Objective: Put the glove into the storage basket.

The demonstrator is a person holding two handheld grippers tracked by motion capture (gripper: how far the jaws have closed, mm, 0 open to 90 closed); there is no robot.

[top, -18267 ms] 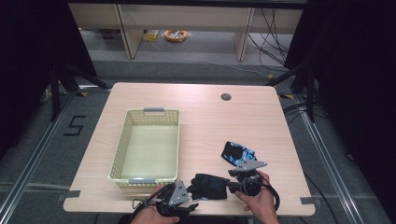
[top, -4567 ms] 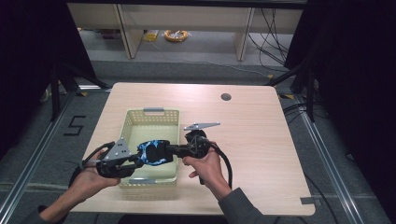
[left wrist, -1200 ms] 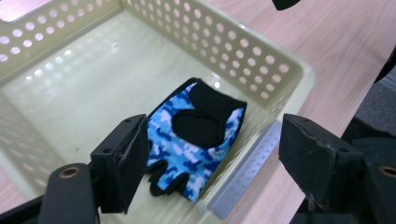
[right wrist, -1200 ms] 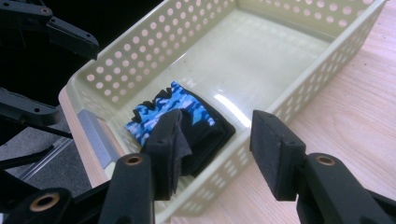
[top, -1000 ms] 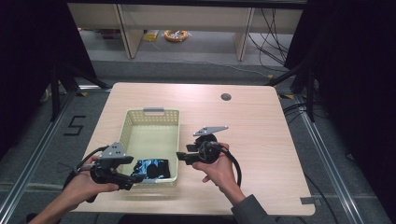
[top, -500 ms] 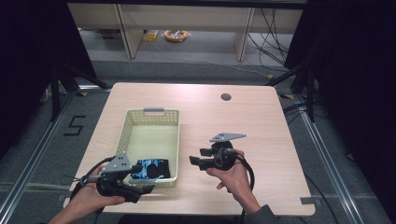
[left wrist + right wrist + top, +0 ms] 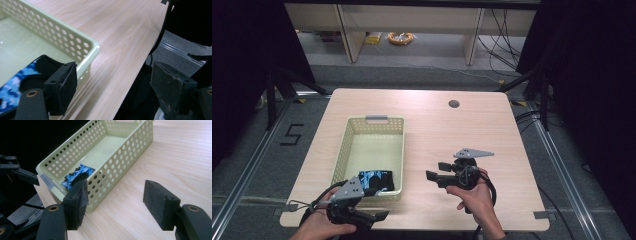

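Blue-patterned pouch (image 7: 376,181) lies flat in the near end of the pale green basket (image 7: 373,121), which stands on the left half of the wooden counter (image 7: 492,125). Both grippers are clear of it: the left gripper (image 7: 379,216) hovers at the counter's near edge just in front of the basket, its jaws spread with nothing between them, as the left gripper view shows over the basket's near corner (image 7: 93,46). The right gripper (image 7: 435,171) hangs over bare wood to the right of the basket, its jaws having just been opening and now standing wide apart and empty; its own view looks across at the basket wall (image 7: 120,160) with the pouch (image 7: 76,175) seen inside. The drop appears done, so the step in hand is judged to be the retreat. Done well, that means drawing each hand away level and toward the near side, keeping the jaws and trailing cables off the light basket rim so that nothing nudges or tips it.
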